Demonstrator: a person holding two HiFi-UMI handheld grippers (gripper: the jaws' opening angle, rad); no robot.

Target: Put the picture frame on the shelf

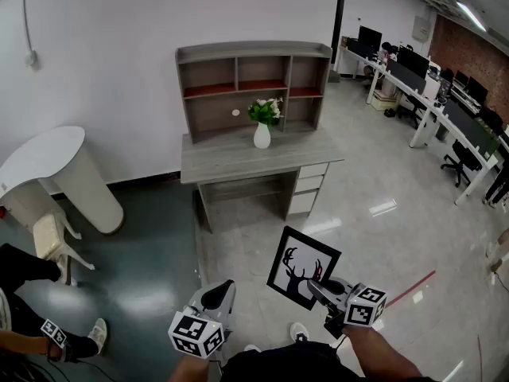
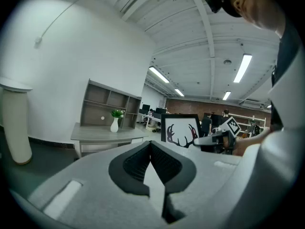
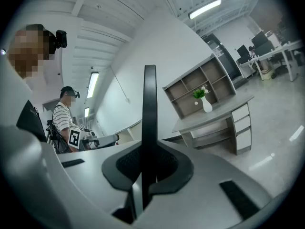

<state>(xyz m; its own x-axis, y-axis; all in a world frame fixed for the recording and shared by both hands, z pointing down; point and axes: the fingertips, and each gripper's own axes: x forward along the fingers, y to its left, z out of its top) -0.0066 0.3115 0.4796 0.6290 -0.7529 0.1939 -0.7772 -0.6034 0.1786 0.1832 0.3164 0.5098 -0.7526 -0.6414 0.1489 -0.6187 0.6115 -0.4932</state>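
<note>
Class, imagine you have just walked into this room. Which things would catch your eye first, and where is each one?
The black picture frame with its antler print stands out first, low in the head view, clamped edge-on in the right hand-held gripper. Next comes the grey desk with its shelf against the white wall. A white vase of flowers stands on the desk's top.

White vase with green sprig on grey counter, 12 o'clock. 3 drawers at counter's right. White rounded table at 9 o'clock, cream chair below it. Office desks with monitors at 2 o'clock. Red floor line at 4 o'clock.
</note>
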